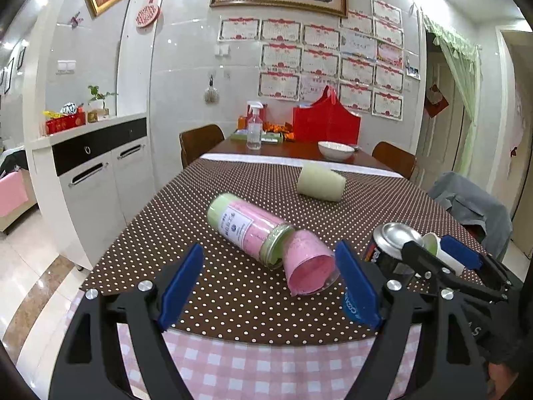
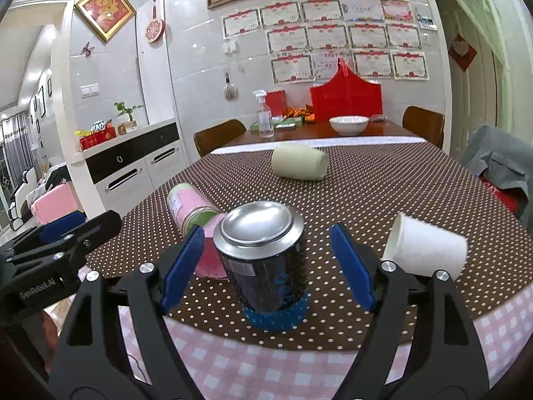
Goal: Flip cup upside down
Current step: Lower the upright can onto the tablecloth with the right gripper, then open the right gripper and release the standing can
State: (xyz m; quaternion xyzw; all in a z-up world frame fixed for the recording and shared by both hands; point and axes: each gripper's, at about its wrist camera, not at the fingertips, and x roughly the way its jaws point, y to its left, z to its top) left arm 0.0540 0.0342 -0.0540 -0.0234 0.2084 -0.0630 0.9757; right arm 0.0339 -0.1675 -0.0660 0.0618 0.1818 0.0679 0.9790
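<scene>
- 3 cups lie on their sides on the dotted brown tablecloth (image 1: 233,303), so which one the task means is unclear: a pink cup (image 1: 309,265), a white paper cup (image 2: 426,250) and a cream cup (image 1: 321,181).
- The left gripper (image 1: 269,250) is spread wide and holds nothing. The pink cup lies just ahead of it, toward its right finger and near the cloth's front edge. Its long axis points roughly at the camera, mouth first.
- The right gripper (image 2: 268,233) is also spread and grips nothing. A dark metal can (image 2: 263,260) stands between its fingers on a ring of blue tape, shiny concave end up.
- The paper cup lies beyond the right finger, toward the right edge, with its mouth facing left.
- The cream cup lies well apart, toward the far edge.
- The pink cup looks matte and tapered, and it touches a fallen glass jar (image 1: 248,225) with a pink label.
- The paper cup is thin-walled and likely crushes easily.
</scene>
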